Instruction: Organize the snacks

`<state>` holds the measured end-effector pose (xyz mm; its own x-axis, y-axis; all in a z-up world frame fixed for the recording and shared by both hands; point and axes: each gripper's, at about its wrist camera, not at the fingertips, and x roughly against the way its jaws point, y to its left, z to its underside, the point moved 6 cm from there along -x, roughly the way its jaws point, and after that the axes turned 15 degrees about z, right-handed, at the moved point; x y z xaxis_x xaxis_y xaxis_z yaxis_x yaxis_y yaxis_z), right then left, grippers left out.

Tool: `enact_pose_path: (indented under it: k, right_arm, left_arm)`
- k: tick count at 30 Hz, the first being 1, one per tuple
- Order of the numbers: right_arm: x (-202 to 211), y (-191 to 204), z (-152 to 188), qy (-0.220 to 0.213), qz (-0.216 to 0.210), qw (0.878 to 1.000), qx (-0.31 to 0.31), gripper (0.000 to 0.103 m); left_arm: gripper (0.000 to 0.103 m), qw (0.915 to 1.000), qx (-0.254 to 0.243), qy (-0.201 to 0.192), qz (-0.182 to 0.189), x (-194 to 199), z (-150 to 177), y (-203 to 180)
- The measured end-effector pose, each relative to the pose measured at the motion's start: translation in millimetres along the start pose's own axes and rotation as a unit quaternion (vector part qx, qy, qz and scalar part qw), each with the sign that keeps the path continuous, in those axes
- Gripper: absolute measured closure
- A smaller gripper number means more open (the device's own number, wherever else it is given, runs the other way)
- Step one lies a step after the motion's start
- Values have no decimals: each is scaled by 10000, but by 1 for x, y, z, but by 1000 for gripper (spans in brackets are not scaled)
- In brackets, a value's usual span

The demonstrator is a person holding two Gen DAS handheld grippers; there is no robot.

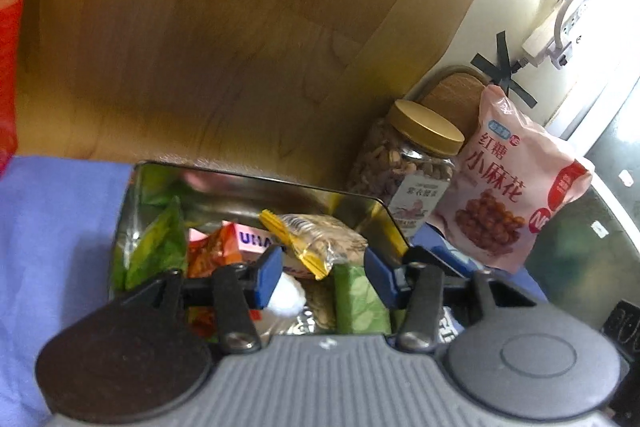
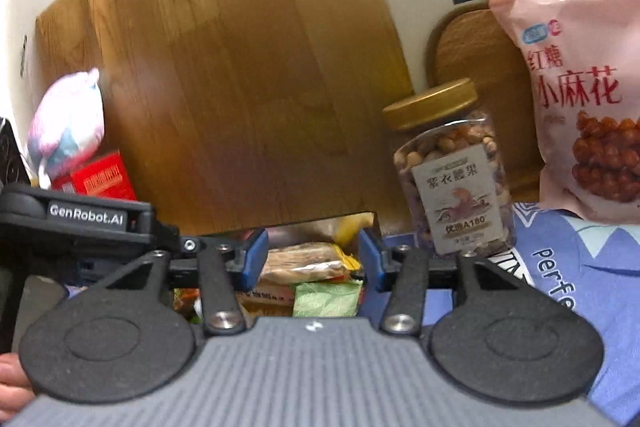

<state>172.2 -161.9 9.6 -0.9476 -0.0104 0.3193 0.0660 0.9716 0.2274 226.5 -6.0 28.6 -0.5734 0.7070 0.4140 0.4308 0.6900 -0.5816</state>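
A shiny metal tin [image 1: 248, 183] stands on a blue cloth, packed with small snacks: a green packet [image 1: 156, 251], an orange packet [image 1: 212, 251], a pink box [image 1: 252, 241] and a clear yellow-edged packet [image 1: 320, 239]. My left gripper [image 1: 324, 277] hovers open over the tin, its pads touching nothing. In the right wrist view my right gripper [image 2: 312, 259] is also open, with the yellow-edged packet [image 2: 308, 263] lying beyond the gap. Right of the tin stand a gold-lidded jar of nuts [image 1: 404, 163] [image 2: 452, 167] and a pink snack bag [image 1: 508, 179] [image 2: 580, 99].
A wooden board [image 2: 240, 67] leans against the wall behind the tin. A red box [image 2: 100, 179] and a pastel bag [image 2: 68, 123] sit at the left. A round wooden tray [image 2: 472, 47] stands behind the jar. The left gripper's body [image 2: 80, 219] crosses the right wrist view's left side.
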Motion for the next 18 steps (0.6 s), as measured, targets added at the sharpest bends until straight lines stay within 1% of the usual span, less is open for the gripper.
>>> enact_pose_path:
  k: [6, 8, 13, 16, 18]
  right_arm:
    - [19, -4, 5, 101, -69, 9996, -255, 50]
    - [28, -4, 9, 144, -81, 9993, -324, 50]
    - [55, -8, 23, 277, -99, 9985, -470, 50]
    - [71, -10, 36, 382, -112, 9977, -554, 50]
    - [81, -11, 46, 500, -116, 9971, -565, 50]
  left_arm:
    - [57, 9993, -199, -185, -241, 21, 9, -15]
    - [54, 9991, -195, -239, -304, 30, 16, -18]
    - [54, 9972, -319, -291, -610, 50, 41, -28]
    - [54, 9950, -454, -272, -847, 58, 63, -34]
    - [52, 9926, -561, -264, -1039, 64, 79, -37]
